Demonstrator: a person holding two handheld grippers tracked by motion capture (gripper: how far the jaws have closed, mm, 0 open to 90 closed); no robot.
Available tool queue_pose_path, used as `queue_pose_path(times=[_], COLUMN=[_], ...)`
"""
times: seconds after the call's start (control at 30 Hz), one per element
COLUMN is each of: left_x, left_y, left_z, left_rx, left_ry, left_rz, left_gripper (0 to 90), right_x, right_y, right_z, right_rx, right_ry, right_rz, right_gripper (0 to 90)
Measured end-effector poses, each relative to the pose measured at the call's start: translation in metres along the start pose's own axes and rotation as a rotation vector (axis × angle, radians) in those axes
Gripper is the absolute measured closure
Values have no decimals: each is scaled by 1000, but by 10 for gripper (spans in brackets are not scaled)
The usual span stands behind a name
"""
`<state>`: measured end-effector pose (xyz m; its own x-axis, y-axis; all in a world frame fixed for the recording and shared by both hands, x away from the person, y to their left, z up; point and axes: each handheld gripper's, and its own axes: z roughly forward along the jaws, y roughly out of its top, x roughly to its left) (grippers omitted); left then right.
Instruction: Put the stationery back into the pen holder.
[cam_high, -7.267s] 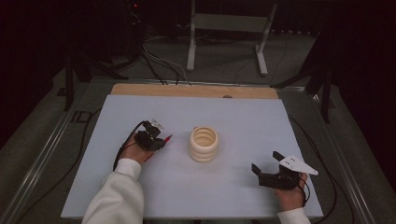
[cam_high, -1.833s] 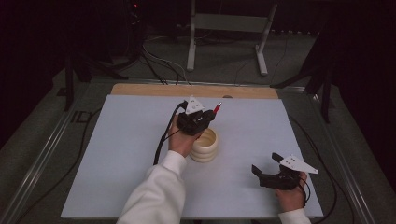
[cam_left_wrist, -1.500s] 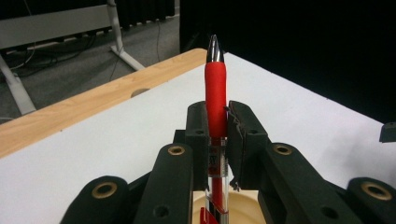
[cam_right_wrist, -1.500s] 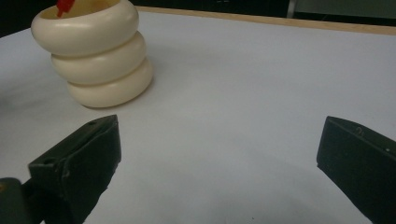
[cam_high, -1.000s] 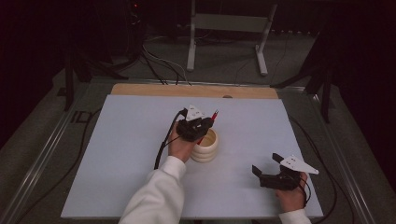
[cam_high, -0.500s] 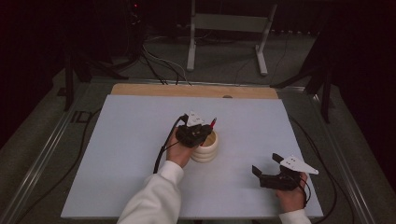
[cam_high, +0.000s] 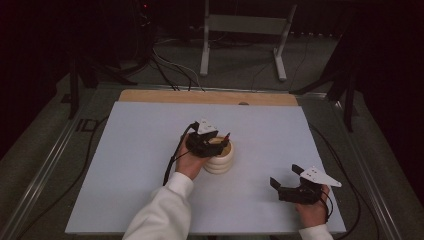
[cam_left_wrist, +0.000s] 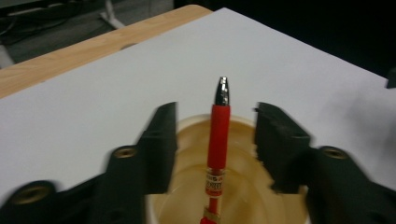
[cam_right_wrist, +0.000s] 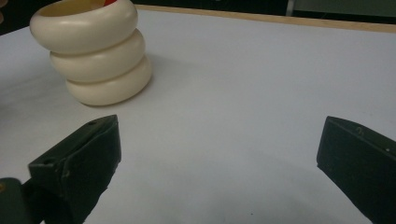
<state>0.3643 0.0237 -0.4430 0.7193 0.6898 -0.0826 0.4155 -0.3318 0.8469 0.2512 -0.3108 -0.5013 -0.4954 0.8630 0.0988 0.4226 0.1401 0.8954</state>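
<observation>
A cream cup (cam_high: 219, 159) made of three round rings sits near the middle of the white table (cam_high: 125, 165). A red pen (cam_left_wrist: 217, 140) stands inside it, silver tip up. The left gripper (cam_left_wrist: 215, 140) hangs over the cup, its jaws apart on each side of the pen, not touching it. The right gripper (cam_high: 289, 181) rests near the table's right front, jaws wide with nothing between. Behind the table are a dark floor, cables (cam_high: 172, 67) and a metal stand (cam_high: 245, 30).

Red pen (cam_left_wrist: 218, 135) with silver tip, cream ringed holder (cam_right_wrist: 93, 51), pale blue-white table (cam_high: 130, 150), black fingers (cam_left_wrist: 159, 140)
</observation>
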Motion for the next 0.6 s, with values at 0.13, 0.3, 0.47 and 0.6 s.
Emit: queue_pose_path(times=[0.13,0.3,0.47,0.6], left_x=[2,6,12,16], left_y=[1,1,-1,0], left_z=[-7,-19,-34,-45], left_rx=[-3,-25,-55,-70], left_ry=[27,54,57,73], left_rz=[-8,-43,-55,-45], left_gripper=[246,111,7,1], right_x=[0,0,0,0], right_y=[0,0,0,0], right_z=[0,-1,-1,-1], right_rx=[-1,-1,-2,-2], right_ry=[-2,-3,-3,-2], right_rz=[0,0,-1,-1], right_gripper=[2,2,2,2])
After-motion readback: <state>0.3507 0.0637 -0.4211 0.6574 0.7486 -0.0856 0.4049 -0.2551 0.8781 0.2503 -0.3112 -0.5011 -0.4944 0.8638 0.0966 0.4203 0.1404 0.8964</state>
